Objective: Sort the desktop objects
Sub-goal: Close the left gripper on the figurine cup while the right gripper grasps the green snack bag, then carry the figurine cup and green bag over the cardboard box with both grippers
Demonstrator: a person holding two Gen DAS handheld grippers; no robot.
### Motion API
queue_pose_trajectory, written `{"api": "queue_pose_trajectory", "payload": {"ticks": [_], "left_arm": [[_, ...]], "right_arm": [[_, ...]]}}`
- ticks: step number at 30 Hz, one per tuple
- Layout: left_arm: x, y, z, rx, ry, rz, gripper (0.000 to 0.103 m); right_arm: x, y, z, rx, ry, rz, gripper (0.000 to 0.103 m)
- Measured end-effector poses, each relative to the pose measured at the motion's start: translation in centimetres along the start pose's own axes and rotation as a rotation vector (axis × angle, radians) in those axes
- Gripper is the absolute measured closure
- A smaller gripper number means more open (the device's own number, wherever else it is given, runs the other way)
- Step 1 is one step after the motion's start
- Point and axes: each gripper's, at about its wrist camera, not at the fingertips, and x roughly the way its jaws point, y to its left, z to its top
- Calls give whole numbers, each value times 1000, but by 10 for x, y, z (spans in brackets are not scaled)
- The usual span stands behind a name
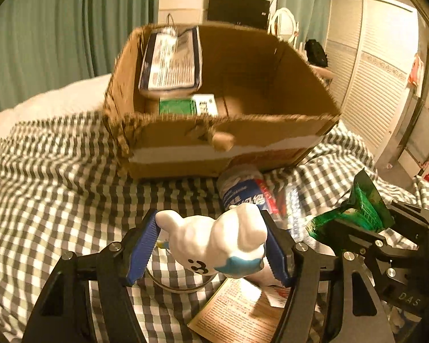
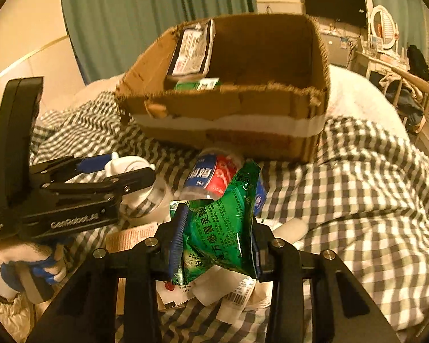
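Blue pads of the left gripper (image 1: 211,245) pinch a white bear figurine (image 1: 218,241) from both sides in the left wrist view; its long axis runs across the jaws, face tipped toward the camera; beyond it a plastic bottle (image 1: 244,190) lies on the checked blanket (image 1: 57,171) before an open cardboard box (image 1: 223,131) holding a flat packet (image 1: 171,60).

Right wrist view: the right gripper (image 2: 217,237) squeezes a green sachet (image 2: 224,228), crumpled, standing upright with its long axis pointing at the box (image 2: 228,105); the left gripper (image 2: 120,171) with the figurine (image 2: 128,164) sits to the left, carried by a gloved hand (image 2: 28,263).
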Motion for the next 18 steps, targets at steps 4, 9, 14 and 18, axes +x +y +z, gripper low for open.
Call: {"api": "queue_pose_trajectory", "payload": {"ticks": [4,9,14,18], "left_arm": [[-17,-10,3,8,-34,2,33],[-32,-15,9,3,-67,-5,33],[-47,-11,14,-10,-104,5,33],[-63,-12,21,-17,-141,3,33]], "right_arm": [[-12,4,7,-4,-47,-14,66],[-25,11,17,-12,-111,-32,66],[-50,16,22,-10,-172,-36,66],[-70,22,29,-14,-227,-40,66]]}}
